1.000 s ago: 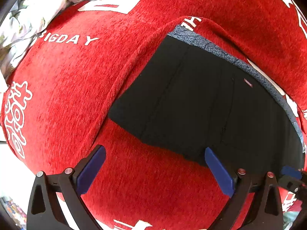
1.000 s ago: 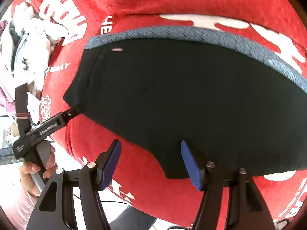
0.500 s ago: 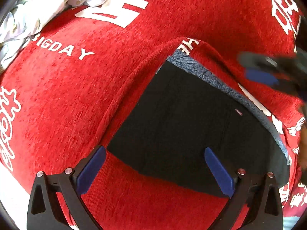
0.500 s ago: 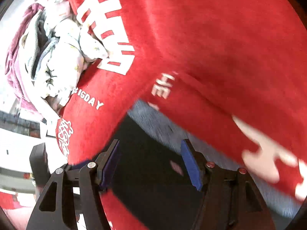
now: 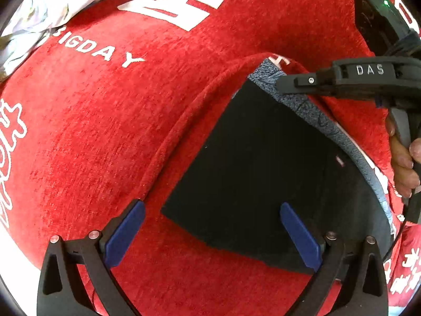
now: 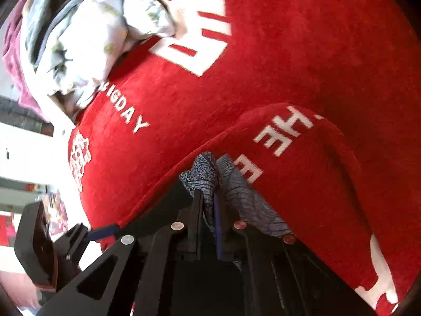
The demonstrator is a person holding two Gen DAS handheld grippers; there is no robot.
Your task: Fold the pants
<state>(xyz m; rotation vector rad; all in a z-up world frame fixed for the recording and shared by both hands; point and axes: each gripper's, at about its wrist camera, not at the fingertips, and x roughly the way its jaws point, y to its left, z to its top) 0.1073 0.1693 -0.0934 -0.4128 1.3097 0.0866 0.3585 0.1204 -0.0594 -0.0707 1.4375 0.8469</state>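
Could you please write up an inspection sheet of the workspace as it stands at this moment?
Surface: red plush cloth with white lettering, bunched into a ridge beside the garment.
Job's things: black shorts lying flat, with a grey patterned waistband.
Clutter: crumpled pale floral fabric heaped at the far left of the cloth, with a maroon piece at the heap's outer edge.
Grippers: left gripper open, its blue pads astride the shorts' lower edge, gripping nothing; right gripper shut on the waistband corner.
Cables: a thin dark cord hangs by the hand holding the right gripper.
Surroundings: bright, blurred room beyond the cloth's edge; details cannot be made out.
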